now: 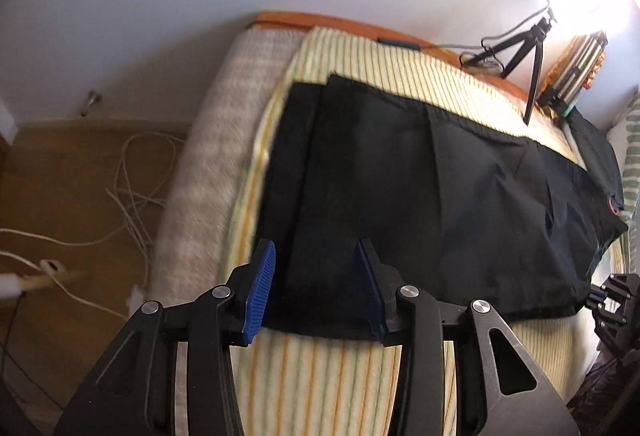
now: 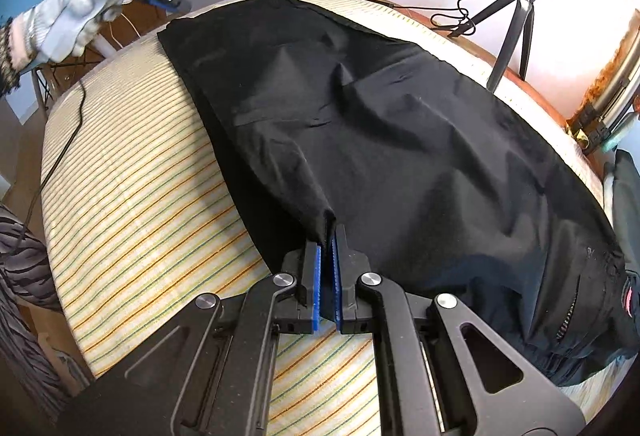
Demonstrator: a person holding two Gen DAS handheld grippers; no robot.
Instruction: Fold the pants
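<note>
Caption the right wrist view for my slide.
Right gripper shut on pants edge; left gripper raised above bed.

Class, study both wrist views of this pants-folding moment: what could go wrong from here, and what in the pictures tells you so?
1. The right gripper pinches only a small bit of the pants' near edge; the cloth may slip out when pulled.
2. The left gripper is open over the leg end, holding nothing, so a one-sided lift could skew the fold.
3. The tripod and its cable stand near the far edge; swung fabric might snag them.
</note>
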